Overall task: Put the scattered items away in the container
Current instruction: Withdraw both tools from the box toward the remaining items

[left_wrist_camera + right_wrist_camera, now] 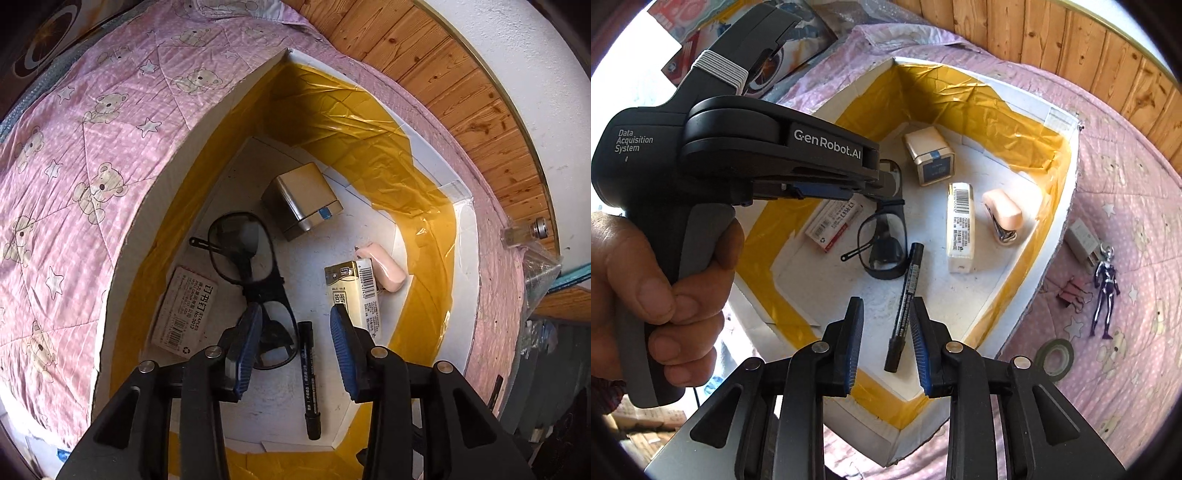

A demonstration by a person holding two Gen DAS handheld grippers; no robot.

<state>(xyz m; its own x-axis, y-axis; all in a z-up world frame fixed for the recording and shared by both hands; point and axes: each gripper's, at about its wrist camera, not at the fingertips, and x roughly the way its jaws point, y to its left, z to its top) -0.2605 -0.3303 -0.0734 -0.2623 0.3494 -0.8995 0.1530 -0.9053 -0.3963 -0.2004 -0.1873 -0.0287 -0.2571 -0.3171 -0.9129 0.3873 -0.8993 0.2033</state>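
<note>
Blue-padded left gripper (295,332) (parted, empty) above box (461,229).

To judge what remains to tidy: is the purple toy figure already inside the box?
No, the purple toy figure lies on the pink quilt outside the box.

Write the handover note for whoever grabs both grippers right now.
Left gripper: open, empty, over the white cardboard box with yellow tape lining.
Right gripper: open, empty, above the black marker pen.
Already in the box: marker, black-framed glasses, staples packet, gold-and-blue square tin, cream barcoded pack, pink stapler.
Left on the pink quilt: silver toy figure, pink binder clips, green tape roll, white charger.
</note>
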